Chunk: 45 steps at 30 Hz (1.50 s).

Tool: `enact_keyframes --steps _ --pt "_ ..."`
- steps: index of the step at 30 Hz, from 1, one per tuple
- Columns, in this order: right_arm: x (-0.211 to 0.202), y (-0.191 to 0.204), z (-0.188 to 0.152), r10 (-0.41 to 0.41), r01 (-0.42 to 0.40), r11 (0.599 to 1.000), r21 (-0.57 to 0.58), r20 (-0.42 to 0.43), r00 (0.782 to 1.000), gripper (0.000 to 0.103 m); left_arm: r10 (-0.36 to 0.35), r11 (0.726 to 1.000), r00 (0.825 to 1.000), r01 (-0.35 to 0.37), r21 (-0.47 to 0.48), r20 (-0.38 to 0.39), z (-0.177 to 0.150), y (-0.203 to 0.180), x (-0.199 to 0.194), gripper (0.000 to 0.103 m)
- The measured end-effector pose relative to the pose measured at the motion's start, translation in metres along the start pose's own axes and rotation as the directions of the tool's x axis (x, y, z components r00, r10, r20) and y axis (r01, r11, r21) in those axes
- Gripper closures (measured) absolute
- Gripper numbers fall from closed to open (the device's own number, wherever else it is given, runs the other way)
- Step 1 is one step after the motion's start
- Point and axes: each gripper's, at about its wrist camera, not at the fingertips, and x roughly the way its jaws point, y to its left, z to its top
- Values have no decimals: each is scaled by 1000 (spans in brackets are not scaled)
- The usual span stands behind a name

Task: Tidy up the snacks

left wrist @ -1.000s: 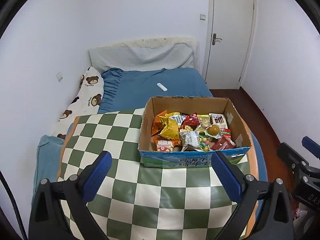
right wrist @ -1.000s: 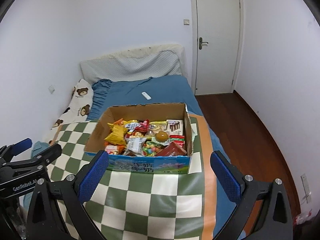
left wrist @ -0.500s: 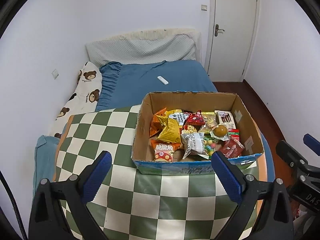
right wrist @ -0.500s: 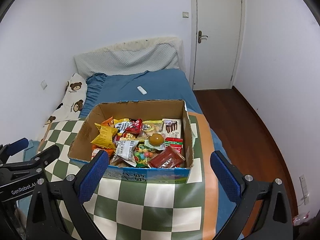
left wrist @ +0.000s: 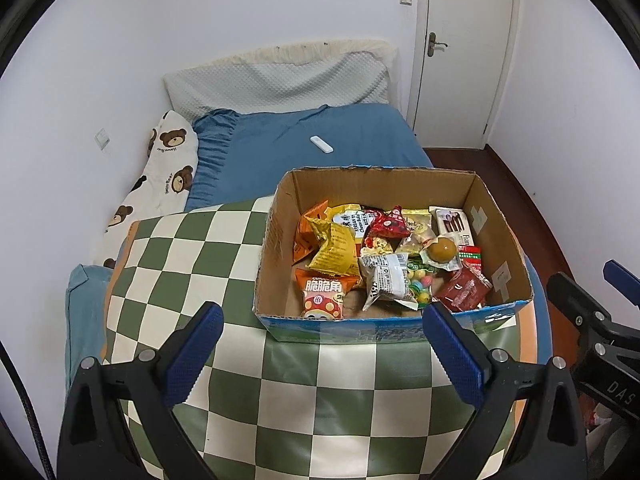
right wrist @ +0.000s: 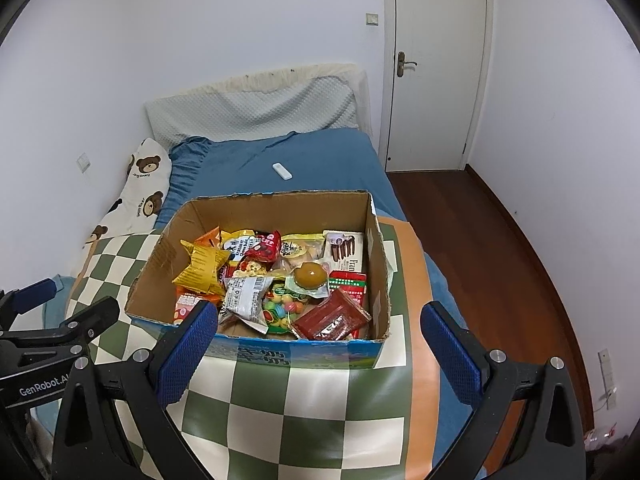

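Note:
An open cardboard box (left wrist: 498,240) (right wrist: 378,256) stands on a green-and-white checked cloth (left wrist: 192,264) (right wrist: 312,412) on the bed. Several snack packets fill it: a yellow bag (left wrist: 334,246) (right wrist: 202,268), a red packet (left wrist: 464,290) (right wrist: 330,320), a white wrapper (left wrist: 386,280) (right wrist: 246,294) and a round brown snack (left wrist: 442,249) (right wrist: 310,274). My left gripper (left wrist: 320,352) is open, just short of the box's near wall and holding nothing. Wide open too, my right gripper (right wrist: 318,354) hovers at the same wall, its left finger overlapping the near left corner.
Beyond the box lie a blue sheet (left wrist: 288,140), a white remote (left wrist: 321,145) (right wrist: 282,171), a grey pillow (left wrist: 280,80) and a bear-print pillow (left wrist: 168,168). A closed white door (right wrist: 438,64) and wooden floor (right wrist: 480,248) are to the right. White walls enclose the bed.
Both grippers have moved forward and higher toward the box, which now looks larger and is seen more from above. Their fingers stay open.

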Motion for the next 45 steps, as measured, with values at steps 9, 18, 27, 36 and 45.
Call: enact_keyframes --steps 9,18,27,36,45 --pt "1 0 -2 6 -6 1000 3 -6 1000 0 -4 1000 1000 4 -6 1 -1 0 1 1" --pt "-1 0 -4 7 -7 1000 5 -7 1000 0 -4 1000 1000 4 -12 -1 -2 0 0 1" --pt "-2 1 -6 7 -7 1000 4 -7 1000 0 -7 1000 1000 7 -18 -3 -5 3 -1 1" --pt "-4 1 -6 6 -6 1000 -5 -10 1000 0 -7 1000 1000 7 -18 -3 -5 3 -2 1" --pt "-5 1 -5 10 -10 1000 -6 -8 1000 0 -9 1000 1000 9 -18 3 -4 2 -4 1"
